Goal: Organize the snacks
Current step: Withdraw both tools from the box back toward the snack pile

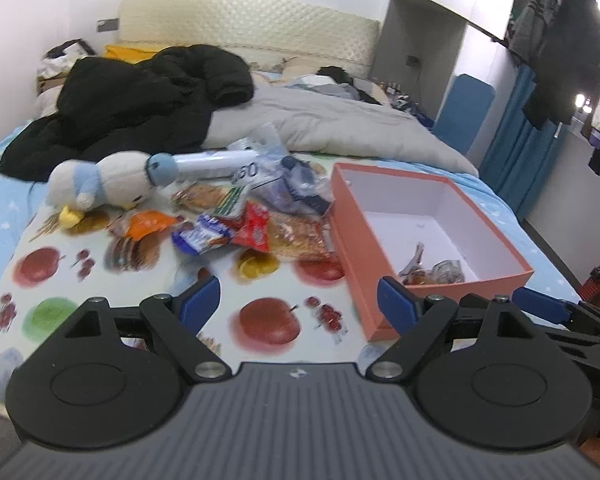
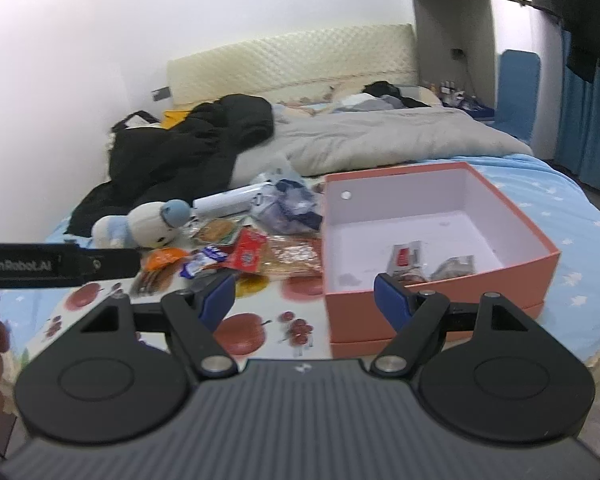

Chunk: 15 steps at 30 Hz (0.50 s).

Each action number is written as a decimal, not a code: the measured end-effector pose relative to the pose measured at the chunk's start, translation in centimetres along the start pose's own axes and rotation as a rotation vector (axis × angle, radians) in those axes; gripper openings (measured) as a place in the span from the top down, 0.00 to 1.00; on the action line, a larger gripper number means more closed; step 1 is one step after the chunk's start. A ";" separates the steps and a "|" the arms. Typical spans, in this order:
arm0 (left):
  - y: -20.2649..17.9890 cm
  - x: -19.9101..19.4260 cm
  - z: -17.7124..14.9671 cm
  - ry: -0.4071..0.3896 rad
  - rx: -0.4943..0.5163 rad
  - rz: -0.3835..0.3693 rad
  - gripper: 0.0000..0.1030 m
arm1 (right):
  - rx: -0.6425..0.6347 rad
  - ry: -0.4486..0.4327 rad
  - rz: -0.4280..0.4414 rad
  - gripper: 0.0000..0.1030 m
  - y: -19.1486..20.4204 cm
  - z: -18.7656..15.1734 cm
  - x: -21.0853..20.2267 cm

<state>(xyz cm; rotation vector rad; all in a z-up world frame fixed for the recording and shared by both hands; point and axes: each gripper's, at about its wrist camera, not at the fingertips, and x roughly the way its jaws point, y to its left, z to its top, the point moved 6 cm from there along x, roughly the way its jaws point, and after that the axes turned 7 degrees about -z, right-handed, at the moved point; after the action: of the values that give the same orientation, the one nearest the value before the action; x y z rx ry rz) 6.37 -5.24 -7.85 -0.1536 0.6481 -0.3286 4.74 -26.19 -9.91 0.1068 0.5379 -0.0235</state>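
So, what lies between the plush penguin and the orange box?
A heap of snack packets fills the stretch between the plush penguin and the orange box; both wrist views show it.

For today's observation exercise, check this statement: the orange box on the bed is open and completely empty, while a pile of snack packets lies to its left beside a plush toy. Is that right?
Not quite. The orange box is open but not empty: a few snack packets already lie inside, as the right wrist view shows. The pile of snacks and the plush toy do lie to its left.
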 end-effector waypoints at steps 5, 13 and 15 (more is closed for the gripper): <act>1.9 0.0 -1.5 0.002 -0.033 0.027 0.14 | -0.015 0.018 0.042 0.24 1.4 -1.2 0.0; 4.5 1.0 -2.5 0.030 -0.059 0.051 0.14 | -0.031 0.025 0.082 0.24 3.4 -2.5 0.8; 5.2 1.6 -2.5 0.036 -0.074 0.062 0.14 | -0.044 0.031 0.084 0.24 3.9 -2.9 1.3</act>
<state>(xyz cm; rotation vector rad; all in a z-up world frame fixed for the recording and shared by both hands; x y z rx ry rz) 7.33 -1.00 -12.00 -0.1981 0.6997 -0.2478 4.58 -21.97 -12.63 0.0873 0.5644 0.0723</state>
